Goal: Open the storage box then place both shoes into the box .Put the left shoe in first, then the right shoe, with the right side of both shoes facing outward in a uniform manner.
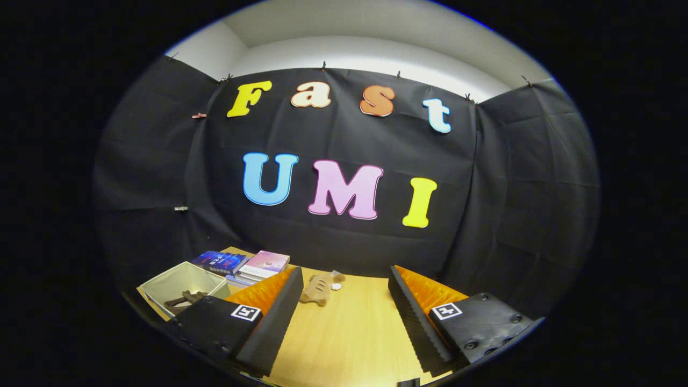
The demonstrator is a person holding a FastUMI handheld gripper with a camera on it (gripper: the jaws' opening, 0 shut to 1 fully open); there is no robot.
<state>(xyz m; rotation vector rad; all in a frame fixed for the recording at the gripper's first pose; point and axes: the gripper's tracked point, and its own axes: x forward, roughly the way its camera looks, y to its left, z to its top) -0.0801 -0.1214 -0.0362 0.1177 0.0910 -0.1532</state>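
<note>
Your gripper [344, 322] is wide open over the table [349, 344]; one shoe [317, 288] lies just ahead, the box [183, 279] lower left.

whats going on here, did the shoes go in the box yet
Partly, it seems. A hand-held gripper hovers open over the wooden table, holding nothing. The storage box, off to the side of the fingers, is open with one dark shoe inside. A tan shoe lies on the table beyond the fingers. Some books sit behind the box.
</note>
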